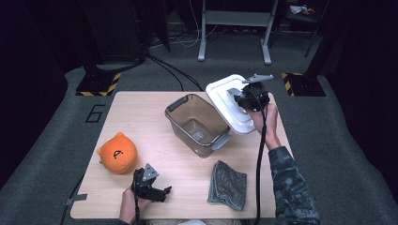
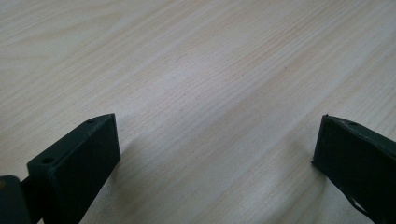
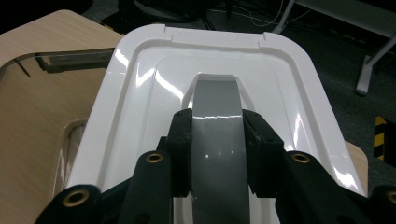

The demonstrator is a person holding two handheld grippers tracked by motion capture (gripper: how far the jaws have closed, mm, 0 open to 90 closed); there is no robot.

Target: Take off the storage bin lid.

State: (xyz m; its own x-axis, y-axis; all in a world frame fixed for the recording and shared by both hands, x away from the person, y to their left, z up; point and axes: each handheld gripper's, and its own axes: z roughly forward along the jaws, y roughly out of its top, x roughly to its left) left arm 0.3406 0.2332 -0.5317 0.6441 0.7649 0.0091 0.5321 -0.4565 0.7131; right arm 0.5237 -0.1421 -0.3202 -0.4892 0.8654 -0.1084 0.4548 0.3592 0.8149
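Gripping grey handle [image 3: 218,140] of white lid [image 3: 140,88] between right gripper [image 3: 218,149] fingers.

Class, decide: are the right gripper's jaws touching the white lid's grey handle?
Touching. The right gripper view shows the right gripper with both jaws pressed against the grey handle of the white lid.

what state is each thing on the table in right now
lid: off the container, held tilted by its grey handle
container: open, empty
cloth: folded, flat
plush toy: on the table, untouched
right tongs: shut on handle
left tongs: open, empty
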